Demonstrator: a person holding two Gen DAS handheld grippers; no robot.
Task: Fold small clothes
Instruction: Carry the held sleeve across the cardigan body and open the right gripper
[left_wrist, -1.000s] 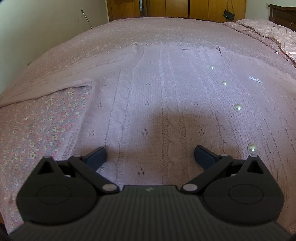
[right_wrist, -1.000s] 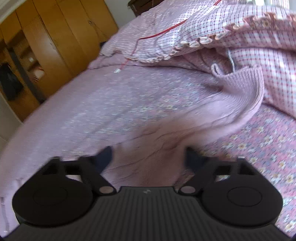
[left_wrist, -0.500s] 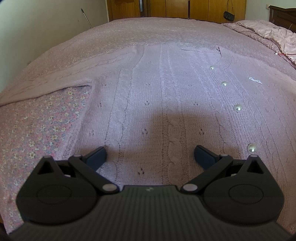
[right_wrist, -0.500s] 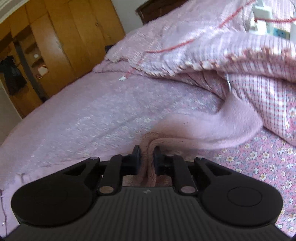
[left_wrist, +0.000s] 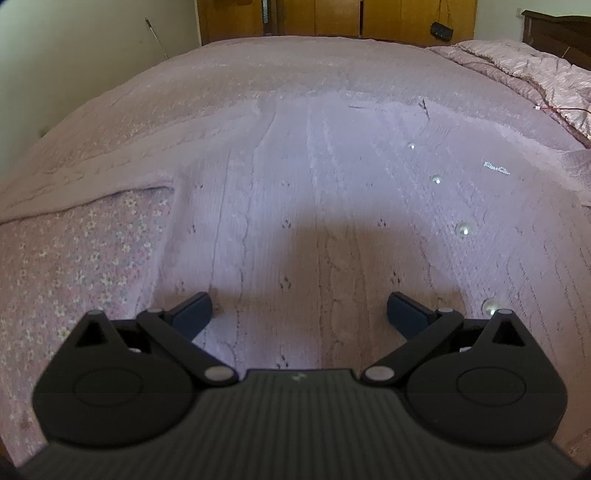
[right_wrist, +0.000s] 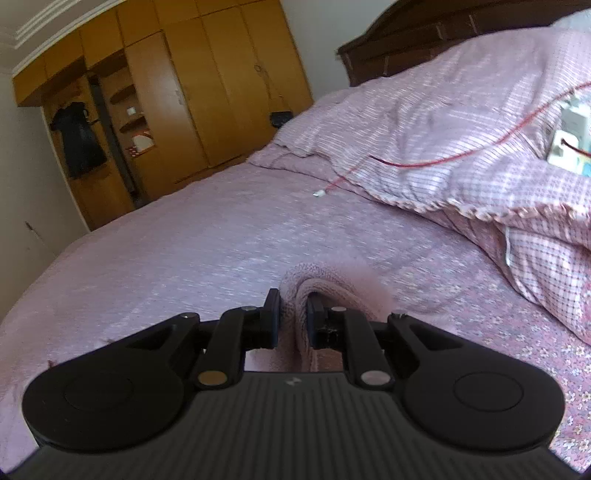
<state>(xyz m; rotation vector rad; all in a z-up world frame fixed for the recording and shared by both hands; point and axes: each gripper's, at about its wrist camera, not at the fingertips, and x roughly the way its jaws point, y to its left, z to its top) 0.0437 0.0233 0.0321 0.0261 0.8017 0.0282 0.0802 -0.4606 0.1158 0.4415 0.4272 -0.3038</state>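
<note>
On the floral bedsheet (left_wrist: 85, 258), left gripper (left_wrist: 299, 314) gapes wide; right gripper (right_wrist: 293, 314) pinches the cardigan (right_wrist: 325, 280) near wooden wardrobes (right_wrist: 221, 92).

The bed (left_wrist: 74, 258), covered by a pink floral sheet, carried a pale pink knitted cardigan (left_wrist: 314, 206) spread flat with pearl buttons (left_wrist: 463, 229) upward. A checked quilt (right_wrist: 461, 147) lay heaped near the dark headboard (right_wrist: 424, 40), a red cable (right_wrist: 424, 162) across it.

Left view looks steeply down, close over the cardigan (left_wrist: 314, 206); right view looks shallower across the bed (right_wrist: 166, 258). Both see the wardrobe (right_wrist: 221, 92).
</note>
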